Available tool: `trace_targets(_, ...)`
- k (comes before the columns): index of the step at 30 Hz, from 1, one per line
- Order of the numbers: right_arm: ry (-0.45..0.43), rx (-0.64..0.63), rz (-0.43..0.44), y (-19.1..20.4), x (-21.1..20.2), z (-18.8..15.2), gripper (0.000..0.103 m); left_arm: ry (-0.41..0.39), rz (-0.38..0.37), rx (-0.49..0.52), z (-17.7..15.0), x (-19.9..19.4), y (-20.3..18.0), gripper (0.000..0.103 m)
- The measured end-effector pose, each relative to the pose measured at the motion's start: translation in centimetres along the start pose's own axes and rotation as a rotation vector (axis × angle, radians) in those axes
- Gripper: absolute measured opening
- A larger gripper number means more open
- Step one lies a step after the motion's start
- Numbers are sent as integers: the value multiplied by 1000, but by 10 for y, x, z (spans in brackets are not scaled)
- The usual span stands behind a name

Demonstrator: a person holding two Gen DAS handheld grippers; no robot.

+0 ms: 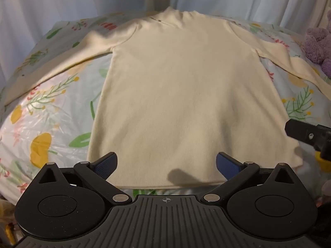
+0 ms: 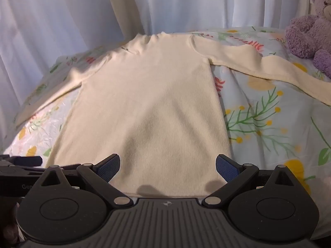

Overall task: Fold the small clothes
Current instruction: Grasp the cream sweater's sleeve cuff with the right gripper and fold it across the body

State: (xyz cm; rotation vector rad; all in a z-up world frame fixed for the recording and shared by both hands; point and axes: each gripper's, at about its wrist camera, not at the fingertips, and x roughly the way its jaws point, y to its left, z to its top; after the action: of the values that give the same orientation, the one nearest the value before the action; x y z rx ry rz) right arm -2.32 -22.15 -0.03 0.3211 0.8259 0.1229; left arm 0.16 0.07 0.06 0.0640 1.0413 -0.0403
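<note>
Cream top [image 1: 178, 86] lay flat mid-frame on the flowery bed [image 1: 41, 119], sleeves out to both sides, neck at the top. Left tongs [image 1: 166, 166] and right tongs [image 2: 168, 166] both wide, holding nothing, by the bottom hem. Folding not begun. Next, likely: grab a sleeve, bring it across.

A pale blue bedsheet printed with yellow flowers, green sprigs and red blooms [image 2: 269, 124] covers the bed. Behind it hang white pleated curtains [image 2: 186, 4] with a beige fabric strip [image 2: 122, 6] between them. A fuzzy purple plush teddy bear [image 2: 310, 33] sits at the far right corner. Warm light with soft shadows falls across the sheet.
</note>
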Motion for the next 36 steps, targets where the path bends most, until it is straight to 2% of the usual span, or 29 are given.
trace_targets(2,-131,115,85,-29,-2,7,99,-6,0,-14,5,2,2,103)
trace_targets(3,-163,170,128,-42,-2,10,99,-7,-1,-18,8,3,2,103)
trace_targets(5,-166,306,226,-76,5,21,99,-9,0,-21,15,8,3,103)
trace_targets(6,-170,373,237,-91,8,25,99,-11,5,-23,19,11,3,103)
trace_targets(8,-198,512,186,-121,14,30,99,-17,17,-19,29,18,4,103)
trace_targets(10,-241,615,72,-156,23,36,99,-32,46,-2,47,34,7,103)
trace_targets(14,-368,736,-75,-212,31,41,95,-87,57,21,69,59,12,103)
trace_targets(16,-400,825,-138,-240,36,42,83,-96,35,9,80,73,17,103)
trace_targets(18,-437,889,-157,-263,41,44,65,-91,-20,-32,89,89,26,103)
trace_targets(20,-468,962,-234,-284,42,45,47,-82,-66,-64,95,102,32,103)
trace_targets(22,-488,1023,-310,-296,44,44,45,-40,-101,-93,97,120,38,103)
trace_targets(23,-502,1066,-331,-303,47,43,40,-40,-116,-104,98,124,40,103)
trace_targets(25,-520,1140,-339,-316,48,38,38,-45,-132,-121,100,133,43,103)
trace_targets(27,-563,1188,-348,-323,48,34,35,-46,-183,-161,103,140,47,103)
trace_targets(29,-604,1210,-358,-329,49,33,35,-14,-209,-192,104,148,50,103)
trace_targets(32,-619,1200,-381,-338,51,36,28,-24,-201,-184,105,149,50,103)
trace_targets(34,-603,1168,-412,-342,54,41,20,-26,-178,-162,106,150,46,103)
trace_targets(36,-558,1088,-463,-344,57,49,7,-29,-141,-102,105,150,38,103)
